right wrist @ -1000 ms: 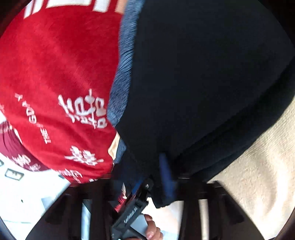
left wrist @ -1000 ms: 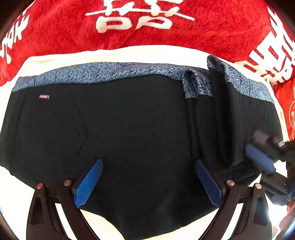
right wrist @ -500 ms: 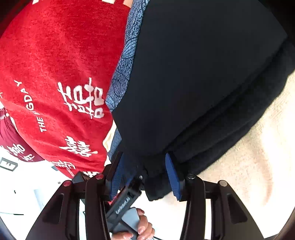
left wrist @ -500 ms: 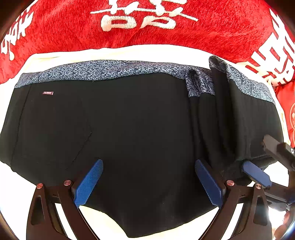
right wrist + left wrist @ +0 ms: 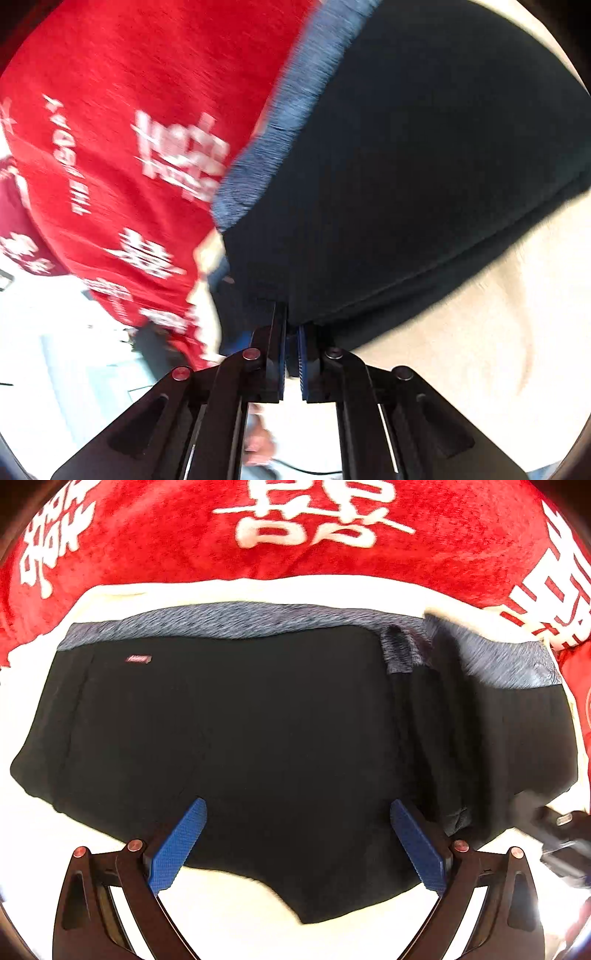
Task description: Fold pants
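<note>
In the left wrist view, the black pants point(image 5: 266, 746) are seen spread flat on a cream surface point(image 5: 229, 919), with the grey-blue waistband point(image 5: 236, 622) along the far edge, next to the red blanket point(image 5: 147, 535). The left gripper point(image 5: 297, 843) is held wide open just above the near hem of the pants, nothing being gripped; its blue pads point(image 5: 177, 849) are kept apart over the cloth, probably so that the hem can be taken or pressed down once the fold begins. Toward the right end of the waistband the fabric is bunched into upright pleats, which suggests that this side is being gathered. A blurred dark shape near the right edge of the pants is taken to be the other tool.

In the right wrist view, the right gripper point(image 5: 291, 354) is seen closed, its jaws all but touching, with the corner of the pants point(image 5: 406, 184) pinched between them. The waistband point(image 5: 280, 129) runs away from the grip, beside the red blanket point(image 5: 129, 110). The grip is judged to be placed at the edge so that this side can be carried over.
</note>
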`<state>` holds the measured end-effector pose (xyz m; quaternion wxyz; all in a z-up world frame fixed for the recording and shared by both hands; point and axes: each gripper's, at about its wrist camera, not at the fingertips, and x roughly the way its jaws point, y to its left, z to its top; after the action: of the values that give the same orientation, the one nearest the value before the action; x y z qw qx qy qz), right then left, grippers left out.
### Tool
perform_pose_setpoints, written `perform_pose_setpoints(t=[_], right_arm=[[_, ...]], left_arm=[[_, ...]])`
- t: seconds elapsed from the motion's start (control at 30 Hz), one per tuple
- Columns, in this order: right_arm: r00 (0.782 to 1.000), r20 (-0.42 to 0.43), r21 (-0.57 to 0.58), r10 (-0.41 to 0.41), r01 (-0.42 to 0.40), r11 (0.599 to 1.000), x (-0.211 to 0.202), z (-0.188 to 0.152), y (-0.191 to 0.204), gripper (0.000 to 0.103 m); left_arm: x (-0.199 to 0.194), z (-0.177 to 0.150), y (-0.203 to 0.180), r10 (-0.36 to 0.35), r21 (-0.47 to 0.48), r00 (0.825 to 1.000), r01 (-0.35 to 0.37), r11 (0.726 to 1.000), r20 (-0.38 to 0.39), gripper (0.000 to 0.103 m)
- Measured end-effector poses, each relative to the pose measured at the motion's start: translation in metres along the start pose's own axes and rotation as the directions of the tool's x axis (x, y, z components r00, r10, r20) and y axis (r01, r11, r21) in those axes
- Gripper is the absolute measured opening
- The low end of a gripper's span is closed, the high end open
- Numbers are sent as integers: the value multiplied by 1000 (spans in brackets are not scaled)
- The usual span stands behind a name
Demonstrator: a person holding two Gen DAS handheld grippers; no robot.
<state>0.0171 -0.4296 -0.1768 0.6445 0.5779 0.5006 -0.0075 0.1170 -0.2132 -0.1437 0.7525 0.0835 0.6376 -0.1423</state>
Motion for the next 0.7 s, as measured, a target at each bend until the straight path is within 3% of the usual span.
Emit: perform_pose_setpoints(t=[0.1,0.2,0.33,0.43,0.53,0.63,0.7], right_arm=[[999,-16,-6,-45,45,999,25,0,-14,5],[999,-35,-7,-36,36,999,28,6,-12,9],[986,-115,-148,-123,106,983,4,0,8,17],[985,8,-265,-169,166,950,-44,8,25,17],[954,177,-260,-241,282,924,-88,44,28,17],[929,237,-262,-284,342,902,-102,83,32,17],[908,258,-316,-331,403,859,-92,102,41,17]], left_arm=[[-5,-2,6,13,-6,1000,-13,1000,2,101],[-17,1,6,16,2,1000,-16,1000,23,101],[-37,15,-13,-10,31,998,8,999,65,101],[-50,32,-37,-60,74,992,52,996,110,101],[-50,50,-70,-110,111,985,95,989,134,101],[-38,66,-99,-132,130,981,113,985,142,101],[-28,70,-115,-113,131,984,94,987,141,101]])
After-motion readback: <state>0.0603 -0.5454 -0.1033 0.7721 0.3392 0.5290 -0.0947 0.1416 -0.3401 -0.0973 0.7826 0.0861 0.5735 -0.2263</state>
